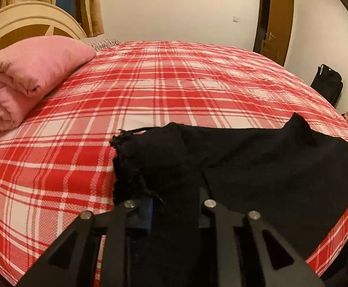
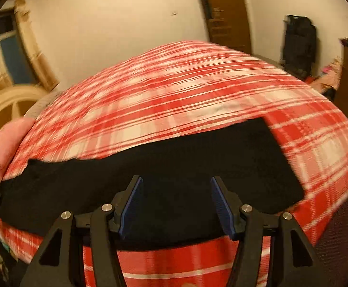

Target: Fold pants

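Two claws, one pair of pants (image 2: 174,167).
Our left claw (image 1: 176,205) clenches the frayed hem; right claw (image 2: 176,191) hangs released over pants stretched crosswise.

Black pants (image 1: 257,157) lie on a bedspread (image 1: 150,83) checked in red and white plaid, with thin white lines crossing the red bands. A plain pink quilt (image 1: 23,76) sits folded on it. The headboard (image 1: 28,24) is cream with brown panels. The wall (image 1: 174,7) is off-white, the door (image 1: 280,21) brown, and a black bag (image 1: 328,83) stands by the wall. The curtain (image 1: 90,2) is beige with a faint floral print. The left gripper (image 1: 176,205) is black with blue pads and silver pins; the right gripper (image 2: 176,205) has the same black frame, ridged blue pads (image 2: 131,205) and silver pins.
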A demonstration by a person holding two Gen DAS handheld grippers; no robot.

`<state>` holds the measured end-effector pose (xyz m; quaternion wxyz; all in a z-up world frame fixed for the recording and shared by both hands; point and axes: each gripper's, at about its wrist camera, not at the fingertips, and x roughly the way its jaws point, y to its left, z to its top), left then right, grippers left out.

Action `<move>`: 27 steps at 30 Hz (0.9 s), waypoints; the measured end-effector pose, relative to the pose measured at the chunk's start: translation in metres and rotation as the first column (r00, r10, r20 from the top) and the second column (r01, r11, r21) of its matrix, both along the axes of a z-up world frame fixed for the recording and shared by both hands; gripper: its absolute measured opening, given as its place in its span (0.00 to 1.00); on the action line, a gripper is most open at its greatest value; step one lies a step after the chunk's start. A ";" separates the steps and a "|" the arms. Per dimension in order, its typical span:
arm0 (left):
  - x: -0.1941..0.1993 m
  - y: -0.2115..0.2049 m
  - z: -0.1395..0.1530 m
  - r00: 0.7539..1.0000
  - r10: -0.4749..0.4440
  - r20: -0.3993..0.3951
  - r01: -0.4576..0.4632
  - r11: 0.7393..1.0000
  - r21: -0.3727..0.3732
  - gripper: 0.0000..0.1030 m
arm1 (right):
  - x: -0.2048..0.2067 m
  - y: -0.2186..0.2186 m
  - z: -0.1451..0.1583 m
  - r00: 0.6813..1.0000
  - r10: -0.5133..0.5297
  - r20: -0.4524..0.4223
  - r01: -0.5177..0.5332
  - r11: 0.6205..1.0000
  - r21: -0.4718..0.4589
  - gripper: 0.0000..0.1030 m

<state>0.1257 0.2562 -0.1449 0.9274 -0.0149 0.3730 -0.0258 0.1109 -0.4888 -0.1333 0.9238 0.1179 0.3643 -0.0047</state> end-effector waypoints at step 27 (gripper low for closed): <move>-0.002 -0.167 0.030 0.975 -0.196 0.103 0.187 0.978 0.091 1.00 | -0.004 -0.140 -0.045 0.941 -0.227 -0.252 0.259 0.960 0.104 0.58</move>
